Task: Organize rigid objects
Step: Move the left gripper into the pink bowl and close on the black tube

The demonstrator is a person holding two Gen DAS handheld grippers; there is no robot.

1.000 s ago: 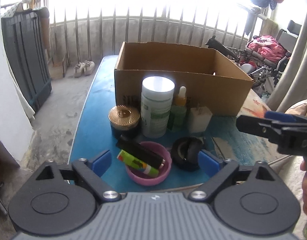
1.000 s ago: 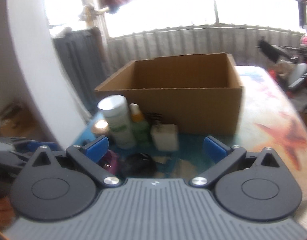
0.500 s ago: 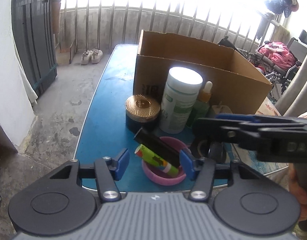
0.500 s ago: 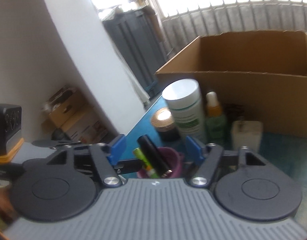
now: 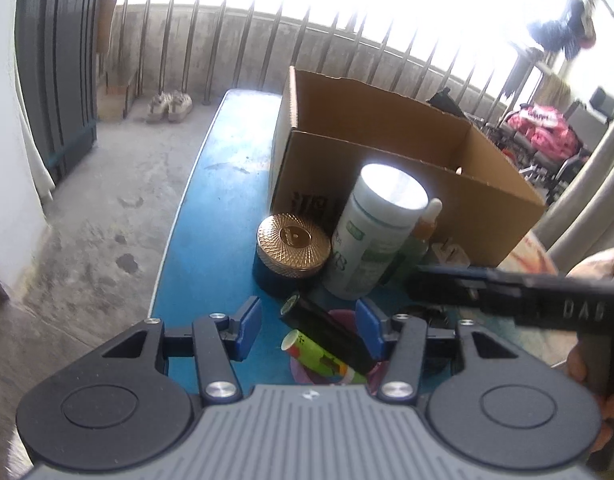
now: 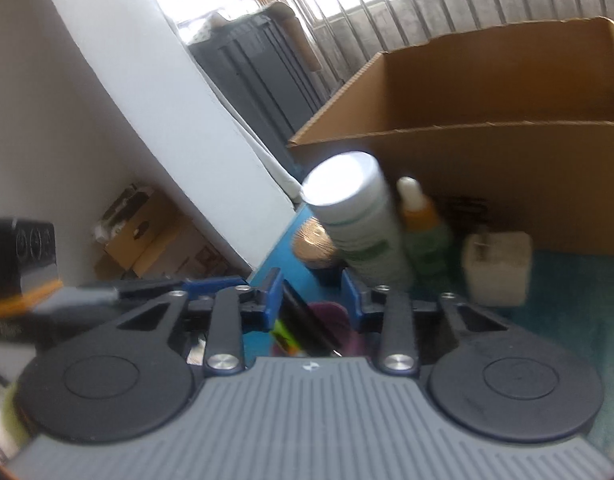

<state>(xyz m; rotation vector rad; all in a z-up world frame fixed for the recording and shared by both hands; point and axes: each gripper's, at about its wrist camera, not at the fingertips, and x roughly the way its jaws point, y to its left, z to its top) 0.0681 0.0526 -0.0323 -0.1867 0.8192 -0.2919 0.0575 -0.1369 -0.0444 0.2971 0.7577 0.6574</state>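
A pink bowl [image 5: 307,368] on the blue table [image 5: 211,240] holds a black tube [image 5: 327,328] and a green-yellow tube [image 5: 319,354]. My left gripper [image 5: 309,326] is open, its blue pads either side of the tubes. My right gripper [image 6: 312,300] is open just above the same bowl [image 6: 331,316] and black tube [image 6: 303,320]; it also shows in the left wrist view [image 5: 507,292]. Behind stand a white bottle [image 5: 371,236], a gold-lidded jar [image 5: 293,252], a dropper bottle [image 5: 421,236], a white cube [image 6: 497,268] and an open cardboard box [image 5: 407,168].
A black round object [image 5: 423,314] lies right of the bowl, mostly hidden. The table's left edge drops to a concrete floor with shoes [image 5: 169,106] and a dark cabinet [image 5: 55,68]. A white wall [image 6: 127,100] and boxes [image 6: 147,236] are on the left in the right wrist view.
Both grippers have moved in over the pink bowl. The right gripper swung left from the box side. Both have narrowed but stay open.
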